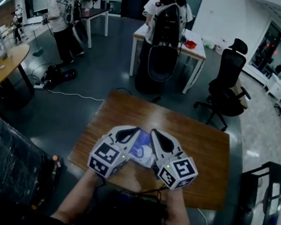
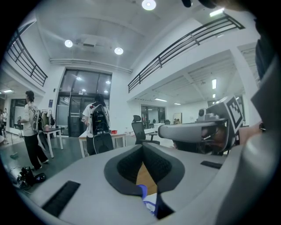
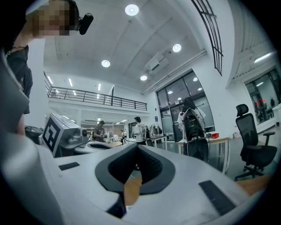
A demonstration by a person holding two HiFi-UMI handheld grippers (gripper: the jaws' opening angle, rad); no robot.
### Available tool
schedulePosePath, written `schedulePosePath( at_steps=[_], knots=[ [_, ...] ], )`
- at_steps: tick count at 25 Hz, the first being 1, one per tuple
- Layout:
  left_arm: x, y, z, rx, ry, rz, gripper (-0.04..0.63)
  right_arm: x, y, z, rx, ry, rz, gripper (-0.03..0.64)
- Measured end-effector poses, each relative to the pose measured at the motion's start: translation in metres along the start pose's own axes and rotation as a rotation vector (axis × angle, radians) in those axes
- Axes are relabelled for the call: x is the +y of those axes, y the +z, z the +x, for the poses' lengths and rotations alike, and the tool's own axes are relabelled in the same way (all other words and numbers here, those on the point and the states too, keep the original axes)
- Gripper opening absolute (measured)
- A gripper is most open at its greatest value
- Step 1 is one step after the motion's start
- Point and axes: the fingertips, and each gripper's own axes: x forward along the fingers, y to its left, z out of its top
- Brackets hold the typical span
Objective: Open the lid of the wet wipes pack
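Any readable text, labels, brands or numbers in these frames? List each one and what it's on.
None can be read in any view.
wet wipes pack: printed face too small and blurred to read.
marker cubes: black-and-white square patterns only, no letters or digits.

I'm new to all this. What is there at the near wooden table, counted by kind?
grippers: 2, the left gripper and the right gripper
pack: 1
table: 1
total: 4
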Motion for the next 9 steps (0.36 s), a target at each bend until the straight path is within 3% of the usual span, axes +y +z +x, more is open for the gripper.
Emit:
schedulePosePath(
  at_steps=[9],
  knots=[
    [-0.0016, -0.0034, -0.0013, 0.0, 0.002, -0.001, 0.006, -0.0014, -0.0027, -0.0046, 0.014, -0.016, -0.003, 0.009]
  ],
)
